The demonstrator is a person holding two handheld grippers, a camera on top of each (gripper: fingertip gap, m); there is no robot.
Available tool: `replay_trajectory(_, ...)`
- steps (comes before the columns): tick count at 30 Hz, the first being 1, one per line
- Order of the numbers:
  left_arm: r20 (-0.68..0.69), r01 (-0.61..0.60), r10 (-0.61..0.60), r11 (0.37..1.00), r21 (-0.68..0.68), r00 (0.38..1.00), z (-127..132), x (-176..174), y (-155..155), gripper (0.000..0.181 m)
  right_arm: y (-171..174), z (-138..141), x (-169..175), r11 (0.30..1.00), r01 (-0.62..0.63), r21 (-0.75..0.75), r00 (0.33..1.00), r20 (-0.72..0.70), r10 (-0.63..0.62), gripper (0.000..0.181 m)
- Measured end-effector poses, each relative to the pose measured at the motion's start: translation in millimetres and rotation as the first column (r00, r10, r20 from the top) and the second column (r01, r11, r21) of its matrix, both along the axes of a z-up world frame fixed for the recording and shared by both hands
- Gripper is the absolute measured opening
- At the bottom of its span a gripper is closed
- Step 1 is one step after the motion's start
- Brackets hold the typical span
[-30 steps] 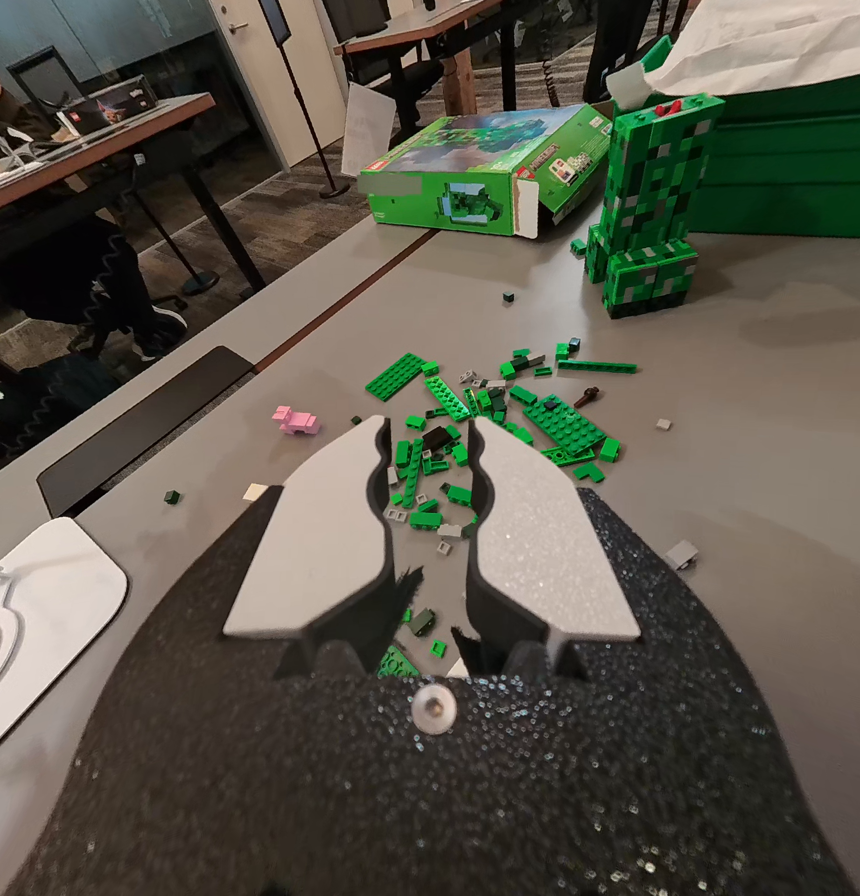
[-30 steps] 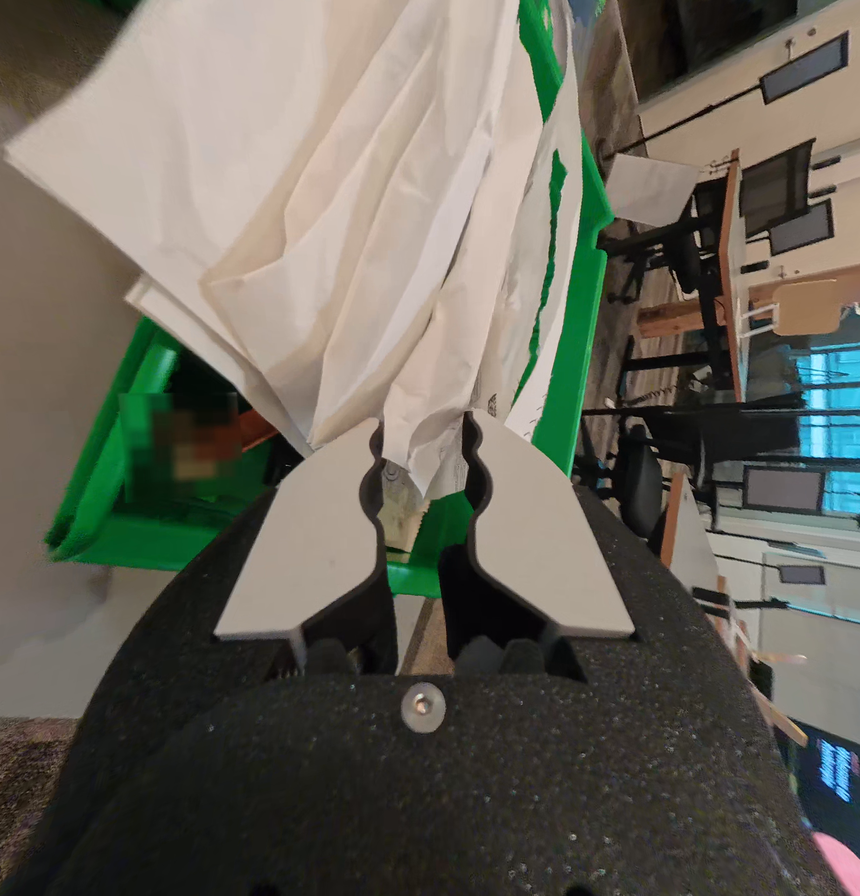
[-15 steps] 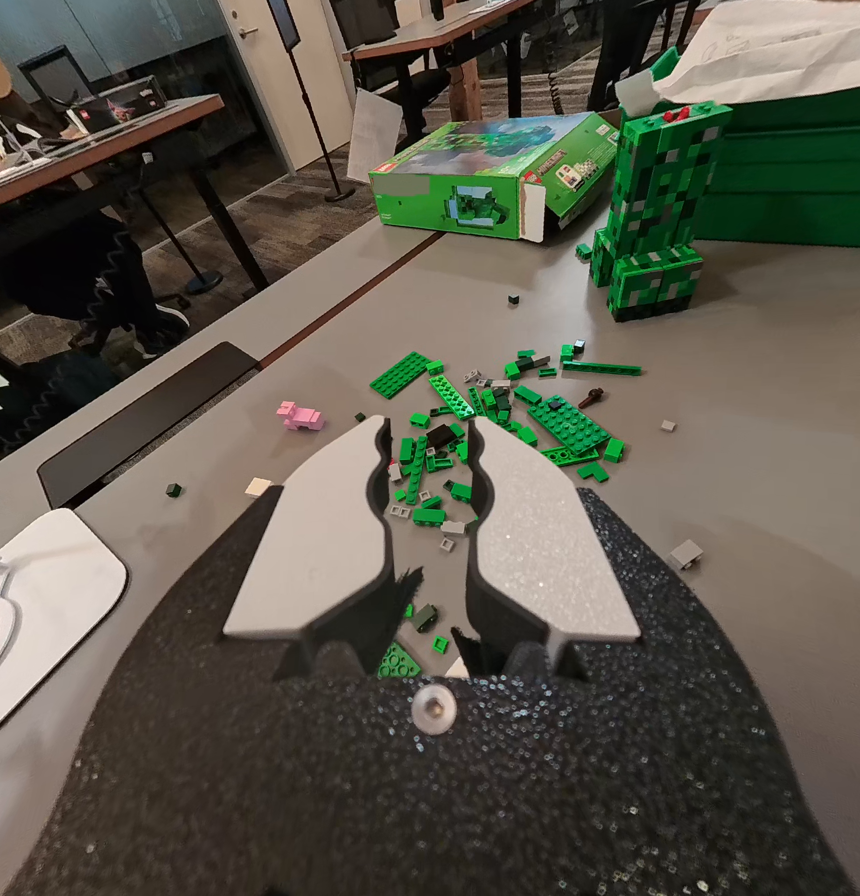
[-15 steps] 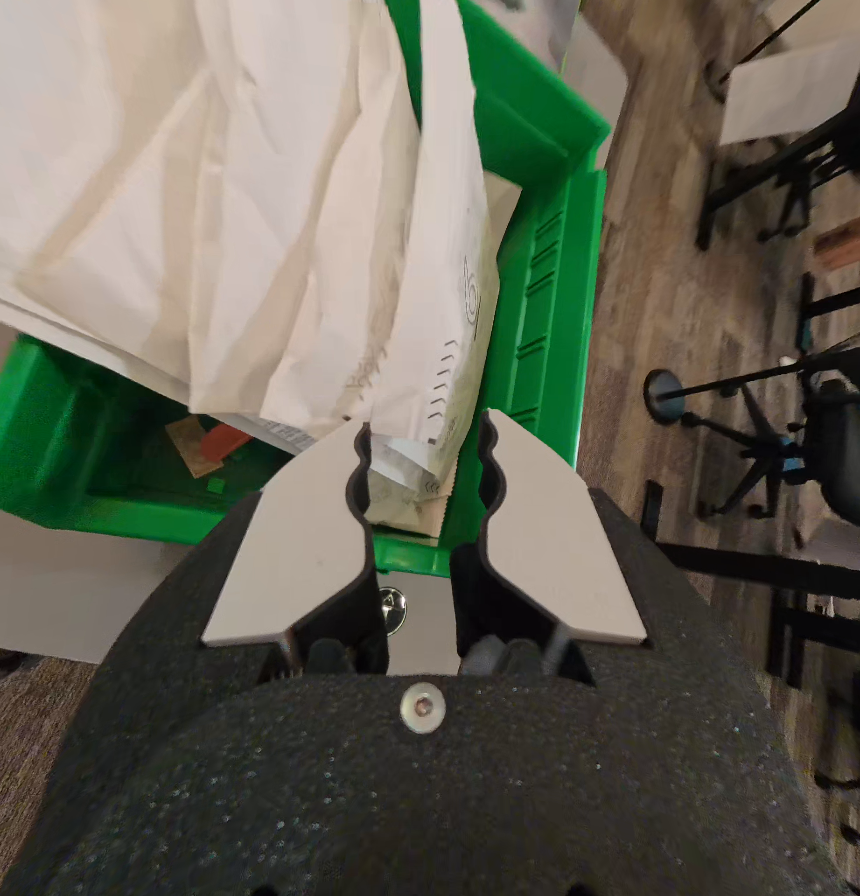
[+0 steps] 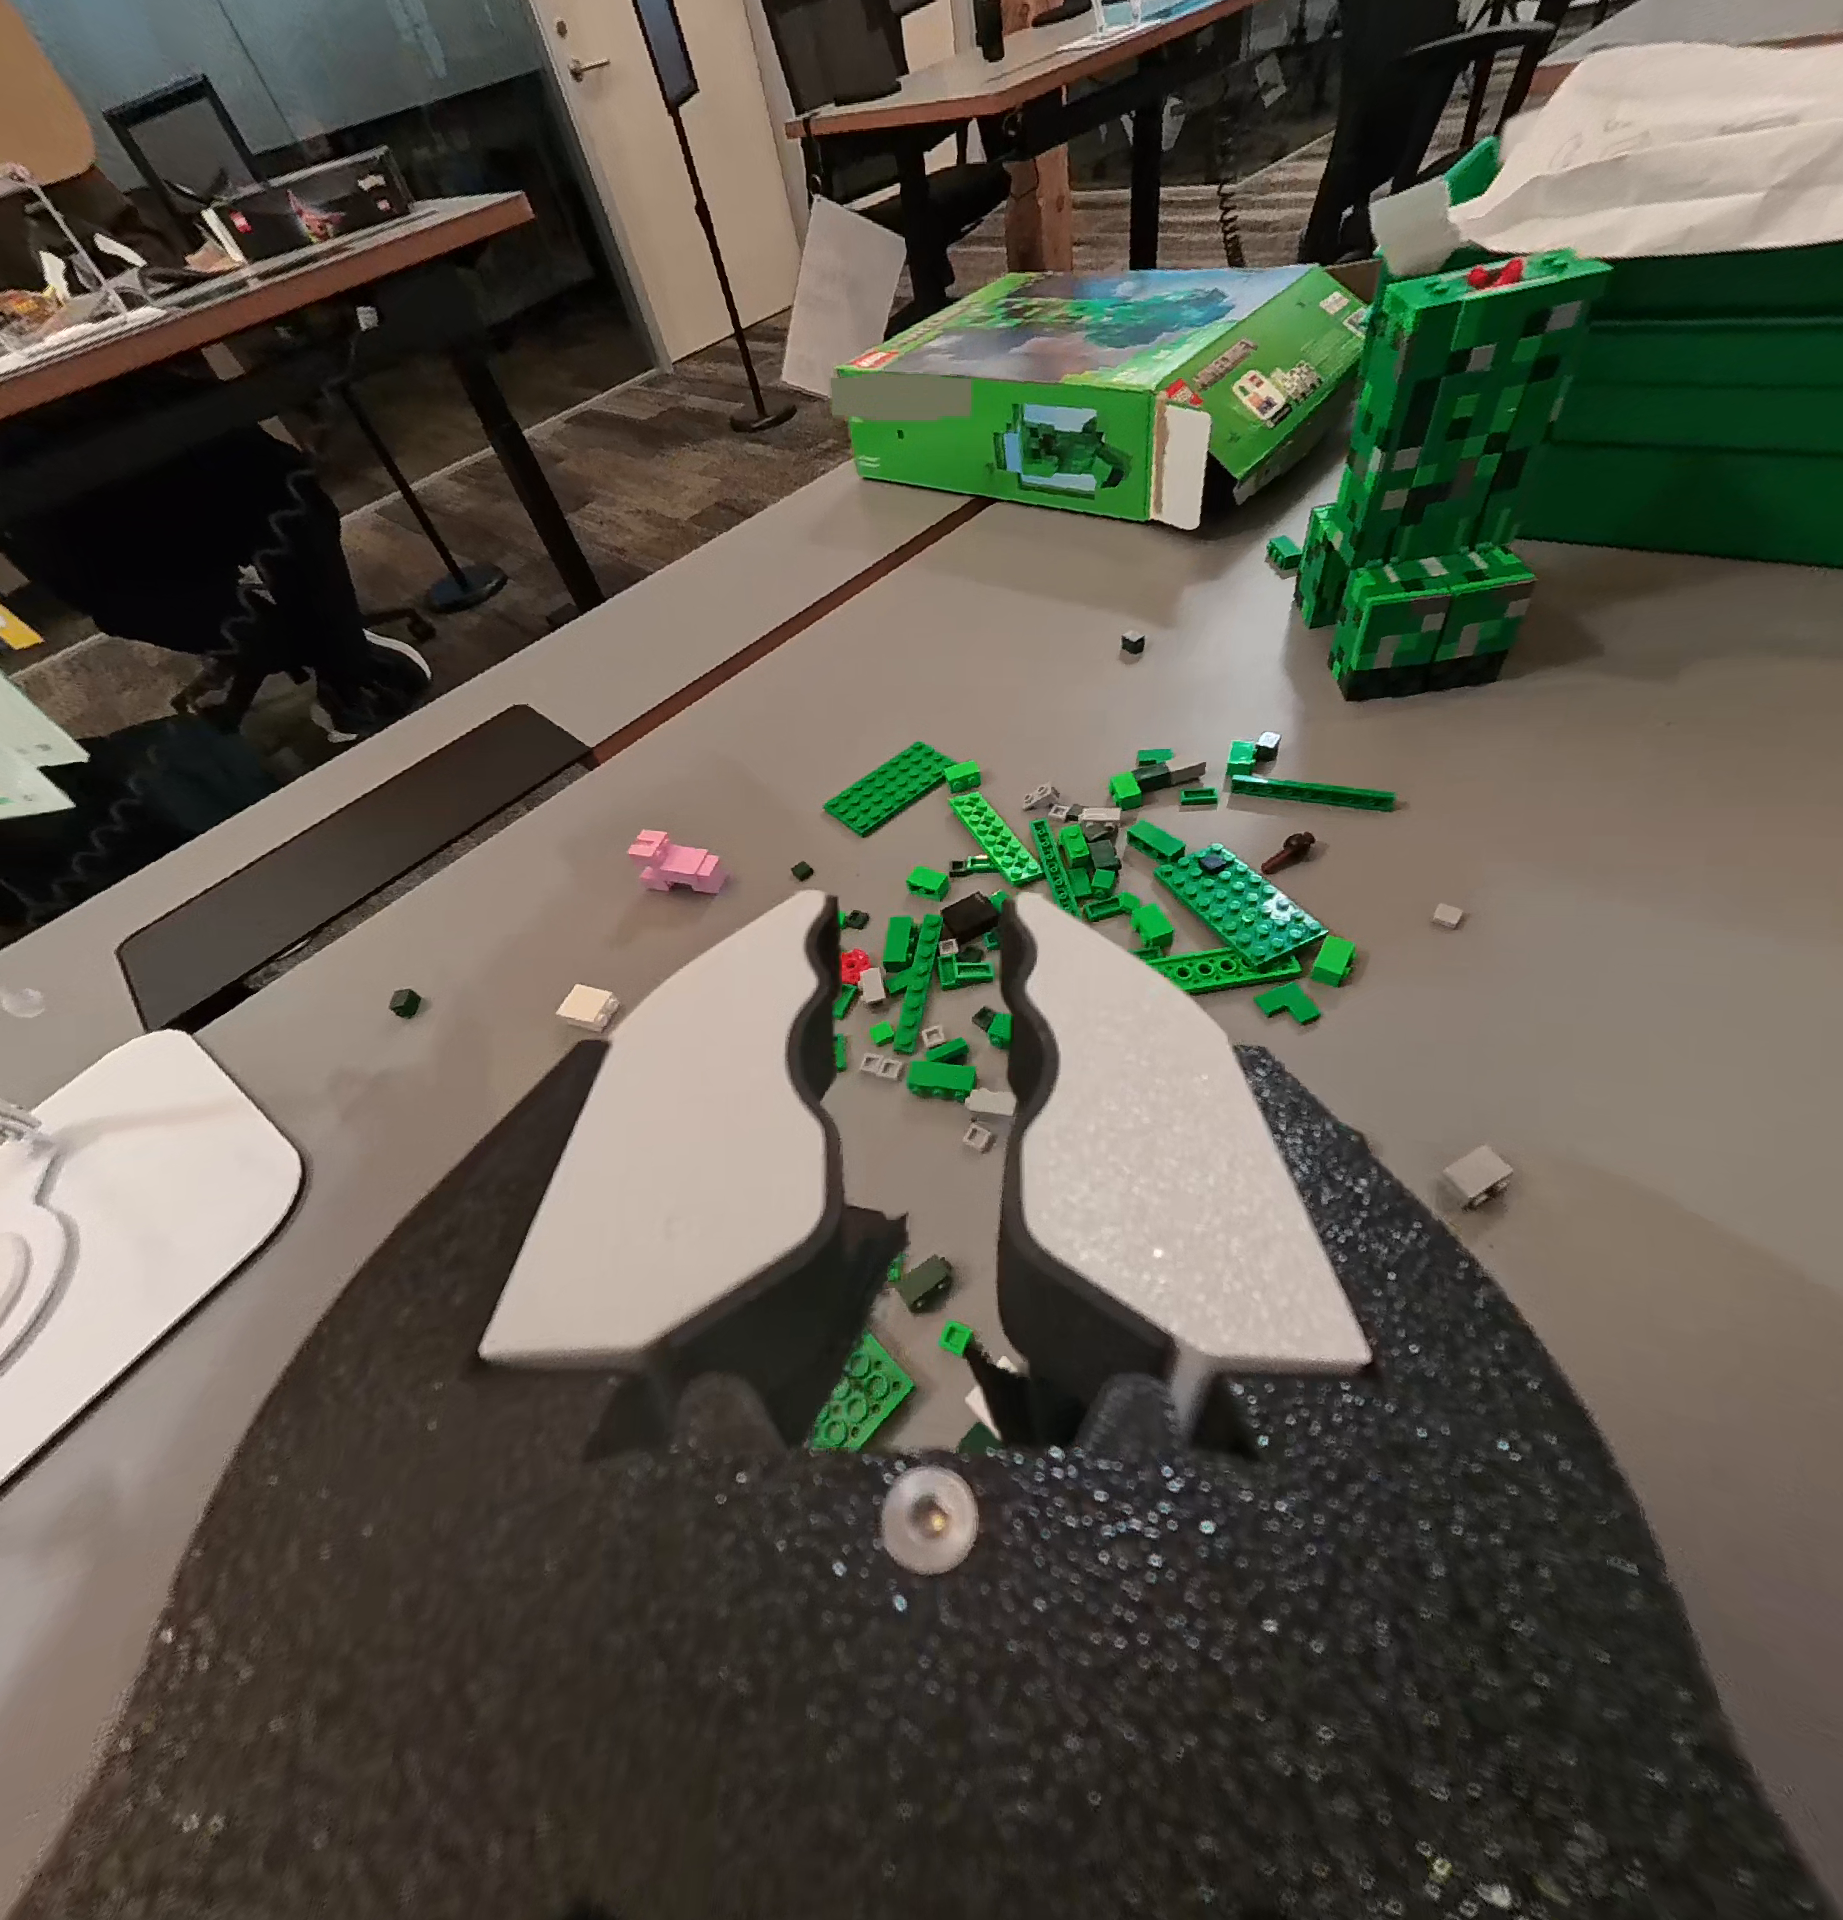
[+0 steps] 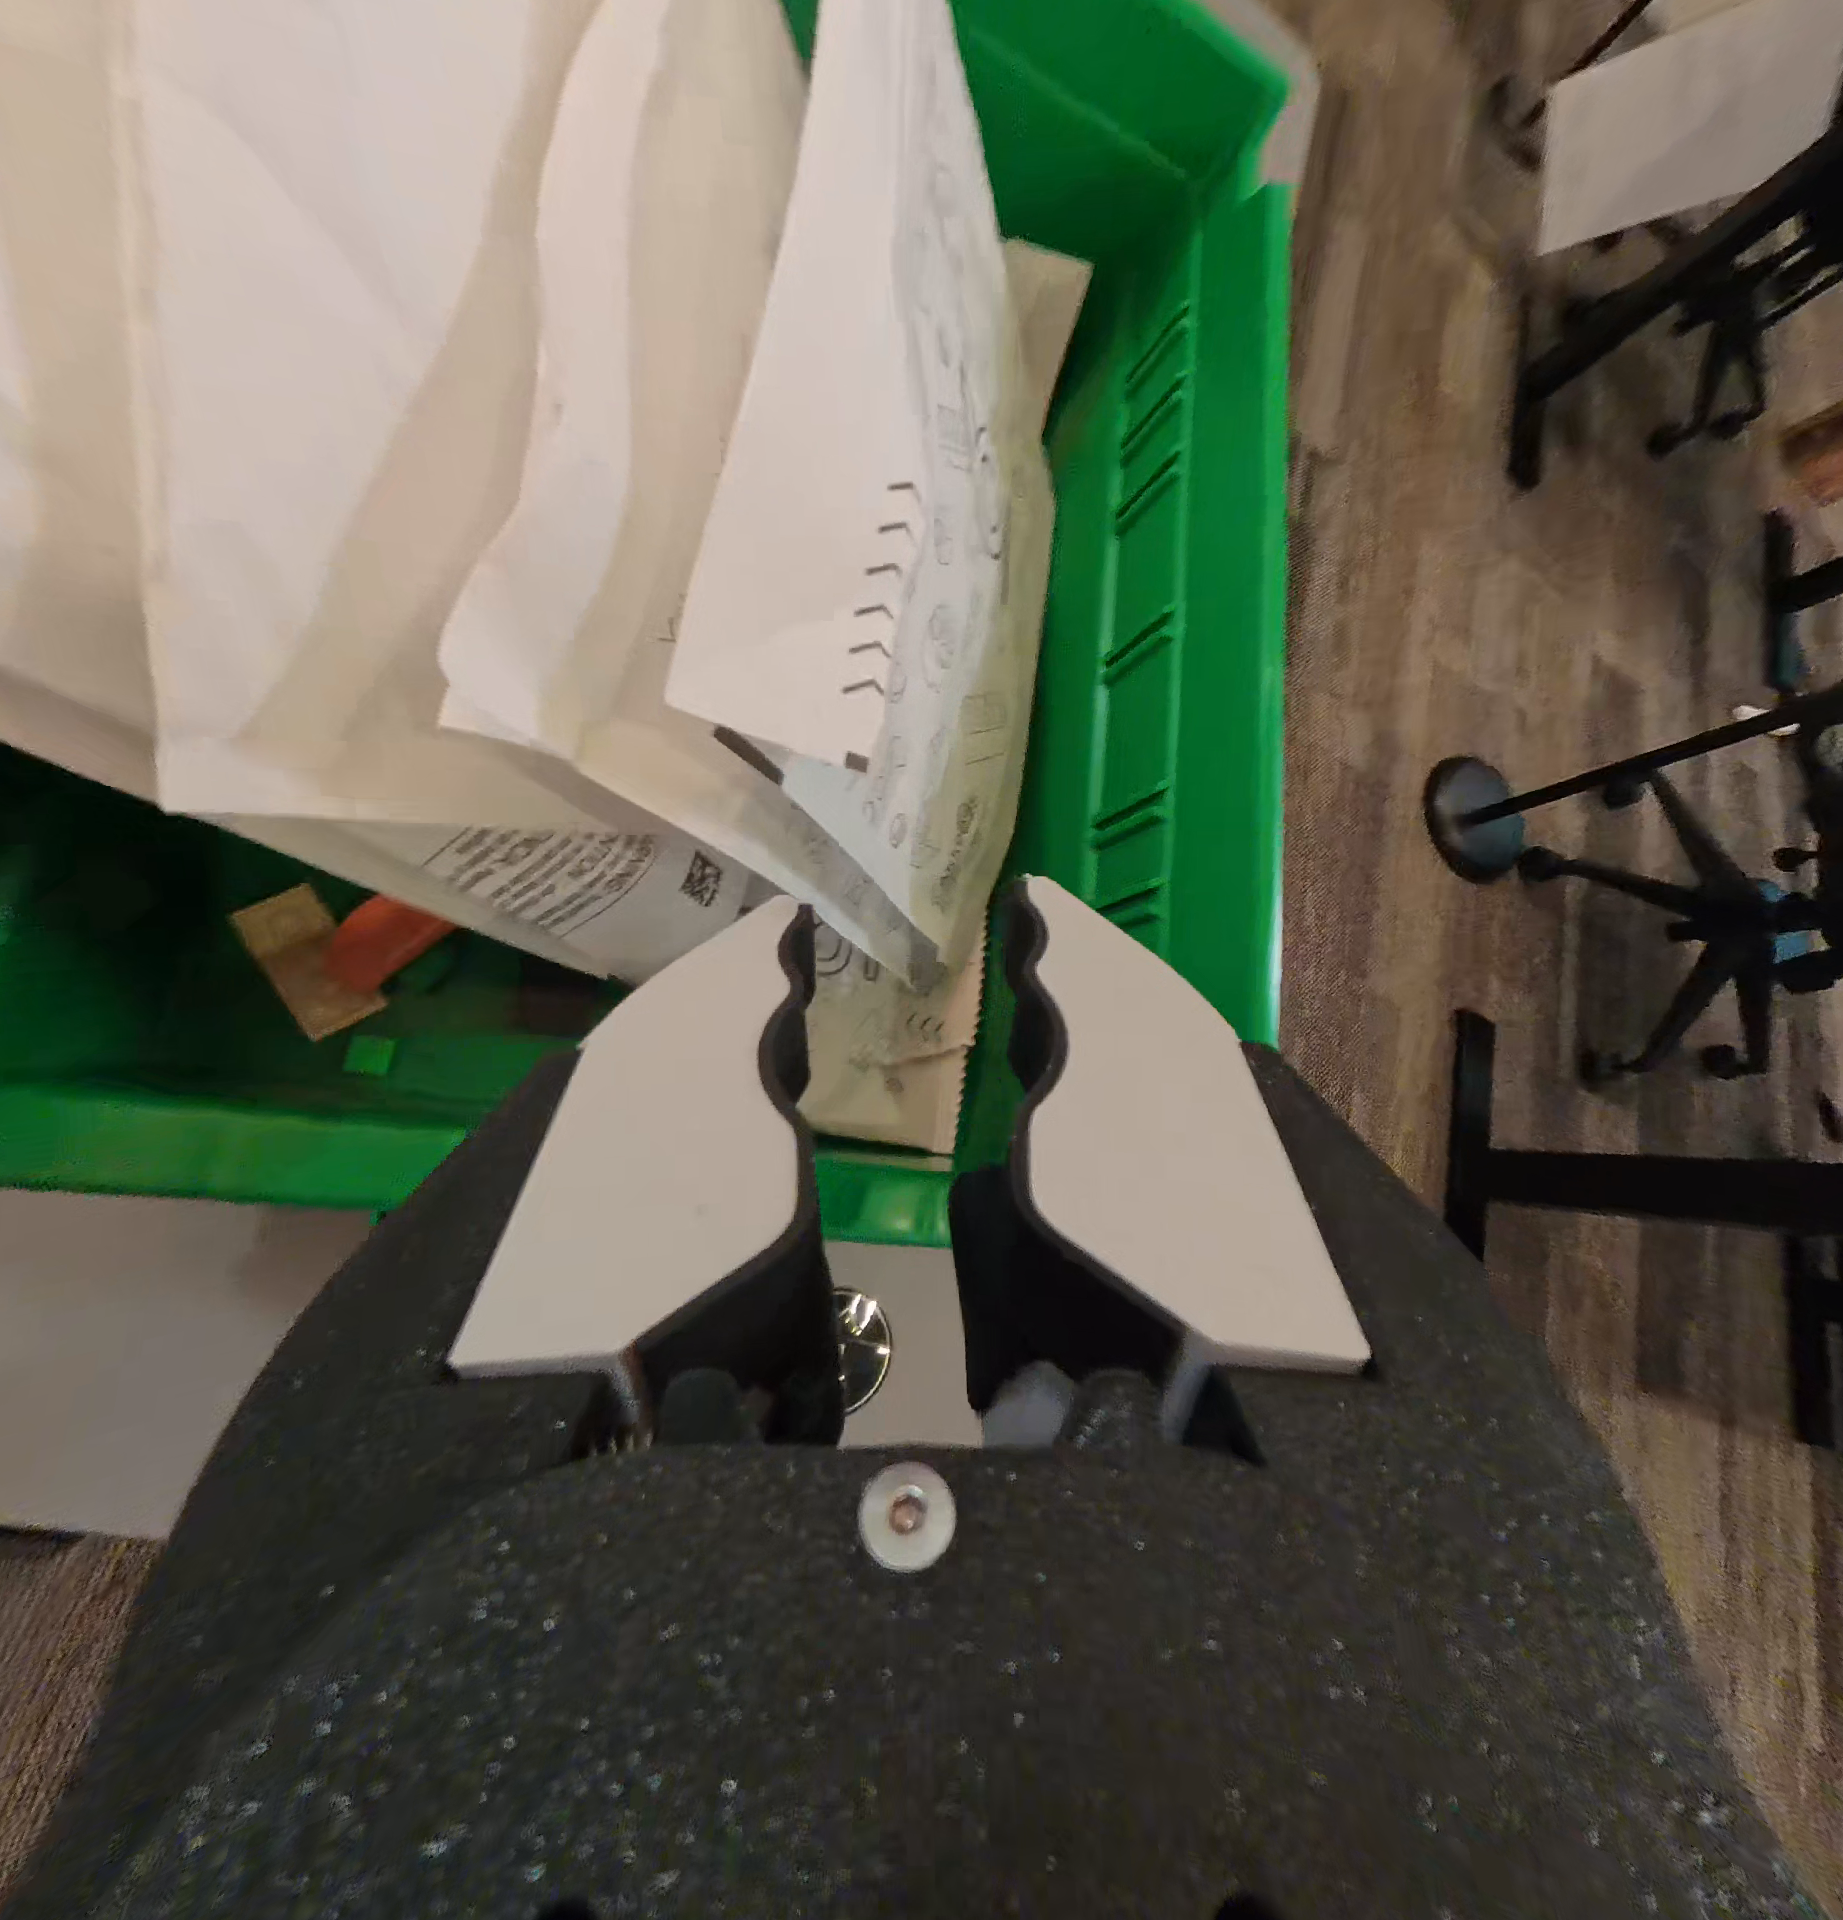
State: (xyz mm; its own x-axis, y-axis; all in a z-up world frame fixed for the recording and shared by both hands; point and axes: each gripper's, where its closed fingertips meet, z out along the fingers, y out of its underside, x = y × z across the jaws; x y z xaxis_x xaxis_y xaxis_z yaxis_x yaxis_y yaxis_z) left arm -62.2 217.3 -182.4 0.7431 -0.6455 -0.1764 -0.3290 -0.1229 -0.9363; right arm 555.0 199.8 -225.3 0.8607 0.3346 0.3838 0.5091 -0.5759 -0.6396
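We see the left gripper [image 5: 915, 914] parted and empty above a scatter of green toy bricks [image 5: 1062, 914] on the grey table [image 5: 1582, 935], with a pink brick pig [image 5: 676, 862], a green block figure [image 5: 1436, 468] and an opened green carton [image 5: 1083, 395] beyond. The right gripper [image 6: 901, 909] is likewise parted, holding nothing, its tips flanking the hanging corner of white paper bags [image 6: 543, 416] in a green plastic bin [image 6: 1145, 582]. Office desks and chair bases fill the room behind.
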Motion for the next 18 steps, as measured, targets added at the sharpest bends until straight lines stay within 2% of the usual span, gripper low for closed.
replay_trajectory(5,-0.044,0.008,-0.007,1.000,0.009,0.999,-2.7,4.5,-3.2,0.029,0.9,12.1,-4.5,0.999,-0.015,0.049,0.996,-0.090,0.019,0.034)
replay_trajectory(10,-0.032,0.011,-0.011,1.000,0.004,0.999,-2.4,4.9,-2.9,0.028,3.8,11.3,-11.4,0.997,-0.041,0.070,0.990,-0.131,0.050,0.035)
replay_trajectory(14,-0.028,0.017,-0.017,1.000,-0.001,0.999,-4.4,7.0,-2.6,0.028,14.2,7.9,-11.6,0.991,-0.032,0.127,0.997,-0.064,0.040,0.027)
replay_trajectory(18,-0.046,0.025,-0.026,1.000,-0.012,0.999,-8.8,8.8,-3.6,0.028,25.2,14.3,-15.7,0.976,-0.018,0.216,0.997,-0.064,0.032,0.027)
